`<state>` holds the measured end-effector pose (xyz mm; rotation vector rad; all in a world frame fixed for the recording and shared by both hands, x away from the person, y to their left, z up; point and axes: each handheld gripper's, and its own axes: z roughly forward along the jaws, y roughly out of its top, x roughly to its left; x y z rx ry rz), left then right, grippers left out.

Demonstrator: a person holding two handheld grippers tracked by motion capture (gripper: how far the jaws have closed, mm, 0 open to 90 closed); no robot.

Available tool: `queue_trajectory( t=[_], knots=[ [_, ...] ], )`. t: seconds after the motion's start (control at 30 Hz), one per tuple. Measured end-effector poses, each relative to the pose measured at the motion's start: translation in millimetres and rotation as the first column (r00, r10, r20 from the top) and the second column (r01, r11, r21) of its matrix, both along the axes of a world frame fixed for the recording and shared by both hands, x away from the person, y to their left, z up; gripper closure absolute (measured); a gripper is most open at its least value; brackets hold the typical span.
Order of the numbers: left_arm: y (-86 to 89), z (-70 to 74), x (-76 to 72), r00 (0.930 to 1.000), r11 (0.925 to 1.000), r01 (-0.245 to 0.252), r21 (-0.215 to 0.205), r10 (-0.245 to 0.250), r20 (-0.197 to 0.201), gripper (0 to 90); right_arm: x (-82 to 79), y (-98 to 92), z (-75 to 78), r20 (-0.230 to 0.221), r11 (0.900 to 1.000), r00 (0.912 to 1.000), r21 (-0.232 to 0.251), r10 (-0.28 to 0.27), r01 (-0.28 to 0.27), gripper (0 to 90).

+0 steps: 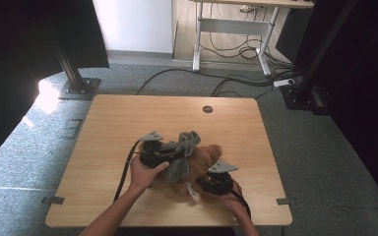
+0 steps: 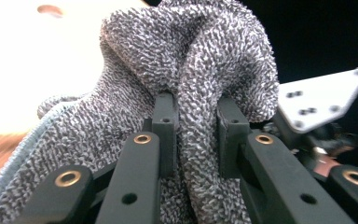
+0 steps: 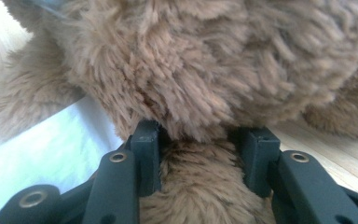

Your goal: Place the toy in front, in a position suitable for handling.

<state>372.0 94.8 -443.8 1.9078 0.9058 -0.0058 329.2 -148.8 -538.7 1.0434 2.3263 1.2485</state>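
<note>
Mid-desk (image 1: 103, 118), a brown teddy bear (image 1: 204, 160) lies draped in a grey cloth (image 1: 179, 152). The left claw (image 2: 196, 128) pinches a fold of cloth; the right claw (image 3: 204, 161) clamps the bear's fur. Next, likely: peel the cloth clear while the bear is held down.

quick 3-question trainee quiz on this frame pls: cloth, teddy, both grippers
1. True or false: the left gripper has its jaws closed on the grey cloth.
2. What sits between the right gripper jaws? A) brown plush toy B) the cloth C) a cable
3. In the high view, where does the cloth lie relative to the toy?

Key: 1 true. 2 A. 3 draped over it, on the side towards the left gripper, on the wooden table.
</note>
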Motion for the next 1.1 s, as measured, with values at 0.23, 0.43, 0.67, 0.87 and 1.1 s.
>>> queue_trajectory(
  t=[0.23, 0.43, 0.67, 0.87, 1.1],
  knots=[
    [-0.5, -18.0, 3.5, 0.9997, 0.9995, -0.018, 0.026, 0.018, -0.018, 73.8, 1.8, -3.1, -3.5, -0.019, 1.0, 0.9996, -0.003, -0.019, 0.019, 58.2],
    [27.5, -16.7, -3.8, 0.9974, 0.9951, -0.071, 0.07, 0.069, 0.021, 74.1, 0.7, -2.3, -4.1, -0.018, 0.999, 0.9993, -0.009, -0.031, 0.031, 59.0],
    [72.7, -20.5, -17.2, 0.9918, 0.9919, -0.123, 0.031, 0.122, 0.037, 74.2, -1.4, -2.5, -4.8, -0.003, 1.0, 0.9996, -0.008, -0.029, 0.029, 59.1],
    [104.3, -22.9, -18.5, 0.9832, 0.9834, -0.181, -0.01, 0.181, 0.02, 74.3, 0.1, -3.7, -4.5, -0.004, 1.0, 0.9996, -0.008, -0.028, 0.027, 58.9],
    [117.9, -35.3, -27.3, 0.9803, 0.9801, -0.197, -0.021, 0.197, 0.009, 74.2, 0.8, -3.8, -4.6, 0.012, 0.999, 0.9995, -0.014, -0.031, 0.031, 58.0]
  ],
)
